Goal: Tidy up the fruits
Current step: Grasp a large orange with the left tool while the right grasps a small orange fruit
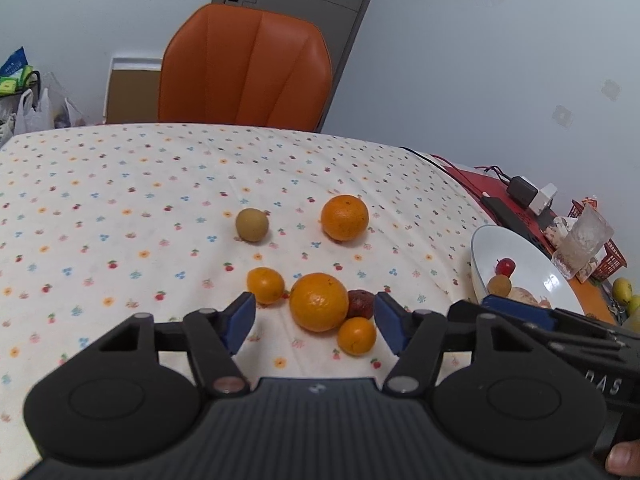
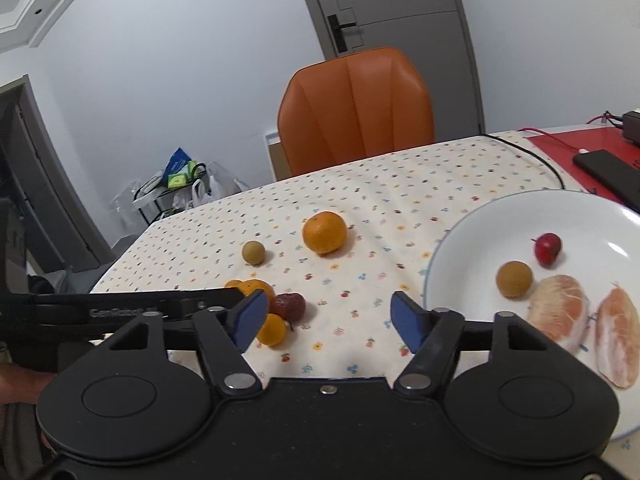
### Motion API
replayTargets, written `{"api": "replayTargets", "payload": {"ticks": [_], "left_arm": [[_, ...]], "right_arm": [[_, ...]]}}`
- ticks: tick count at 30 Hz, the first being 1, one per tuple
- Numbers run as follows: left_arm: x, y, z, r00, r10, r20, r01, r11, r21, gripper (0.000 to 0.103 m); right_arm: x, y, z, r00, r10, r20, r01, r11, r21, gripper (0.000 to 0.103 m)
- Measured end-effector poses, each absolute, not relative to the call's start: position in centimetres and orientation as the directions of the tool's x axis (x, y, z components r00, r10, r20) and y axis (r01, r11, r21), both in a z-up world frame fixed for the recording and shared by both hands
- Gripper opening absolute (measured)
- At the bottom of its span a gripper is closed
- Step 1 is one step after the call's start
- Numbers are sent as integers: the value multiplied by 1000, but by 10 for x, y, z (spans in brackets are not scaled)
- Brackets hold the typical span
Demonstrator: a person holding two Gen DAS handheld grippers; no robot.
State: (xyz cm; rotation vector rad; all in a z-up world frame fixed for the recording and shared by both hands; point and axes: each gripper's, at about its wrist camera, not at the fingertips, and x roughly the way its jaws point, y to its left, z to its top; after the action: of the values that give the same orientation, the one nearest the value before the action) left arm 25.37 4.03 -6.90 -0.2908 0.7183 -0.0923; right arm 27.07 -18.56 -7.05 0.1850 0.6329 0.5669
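Note:
My left gripper (image 1: 315,322) is open, its blue pads either side of a large orange (image 1: 319,302) on the patterned tablecloth. Beside this orange lie a small orange (image 1: 265,285), another small orange (image 1: 356,336) and a dark red fruit (image 1: 361,303). Farther off lie a second large orange (image 1: 344,217) and a brownish round fruit (image 1: 251,225). My right gripper (image 2: 327,318) is open and empty above the cloth, left of a white plate (image 2: 472,224). The plate holds a red fruit (image 2: 547,249), a brown round fruit (image 2: 514,279) and two peeled pomelo pieces (image 2: 560,312).
An orange chair (image 1: 244,68) stands at the table's far edge. A red mat (image 2: 568,142) with a phone (image 2: 610,174), chargers and cables lies to the right. A glass (image 1: 584,240) and a red basket (image 1: 608,260) stand behind the plate.

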Motion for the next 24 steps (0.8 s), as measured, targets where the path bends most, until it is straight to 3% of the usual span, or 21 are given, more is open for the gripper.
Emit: {"api": "replayTargets", "payload": {"ticks": [7, 11, 24], "left_arm": [[268, 35, -77, 738, -204, -643, -2, 953, -304, 58], [272, 35, -84, 730, -204, -652, -11, 951, -310, 35], [251, 56, -74, 754, -167, -635, -38, 954, -296, 35]], "right_arm": [[275, -174, -77, 606, 590, -534, -487, 806, 337, 51], [276, -172, -79, 596, 591, -543, -488, 804, 339, 50], [278, -148, -88, 549, 619, -561, -528, 778, 342, 46]]}}
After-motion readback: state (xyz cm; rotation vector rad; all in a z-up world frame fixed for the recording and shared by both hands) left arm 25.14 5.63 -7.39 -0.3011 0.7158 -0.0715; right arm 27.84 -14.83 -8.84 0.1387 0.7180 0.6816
